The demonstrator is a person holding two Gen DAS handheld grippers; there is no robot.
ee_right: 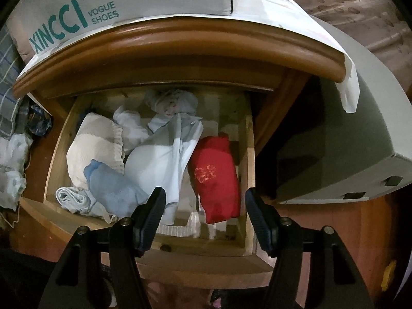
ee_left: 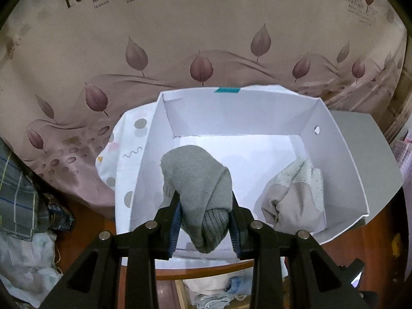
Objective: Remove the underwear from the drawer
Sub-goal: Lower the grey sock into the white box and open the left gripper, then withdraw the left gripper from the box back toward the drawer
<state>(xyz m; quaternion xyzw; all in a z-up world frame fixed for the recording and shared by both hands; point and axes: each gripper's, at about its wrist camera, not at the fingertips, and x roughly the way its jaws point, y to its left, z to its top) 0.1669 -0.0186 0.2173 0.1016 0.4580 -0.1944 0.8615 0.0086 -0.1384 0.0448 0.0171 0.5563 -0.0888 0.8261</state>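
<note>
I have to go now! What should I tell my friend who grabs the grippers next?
Left hand-held gripper: shut on a grey rolled garment, over the white shoebox.
Right hand-held gripper: open, empty, above the open drawer.
Done: a beige garment is already in the box.
Left: drop the grey one in, then take the red bundle, blue piece and white items from the drawer.

The box is smooth white card with a matt look, and inside it lie a soft grey ribbed sock and a fluffy cream towel. Under the box, the nightstand is shiny brown wood. Its drawer is pale, rougher wood holding soft cloth, like a red bundle.
</note>
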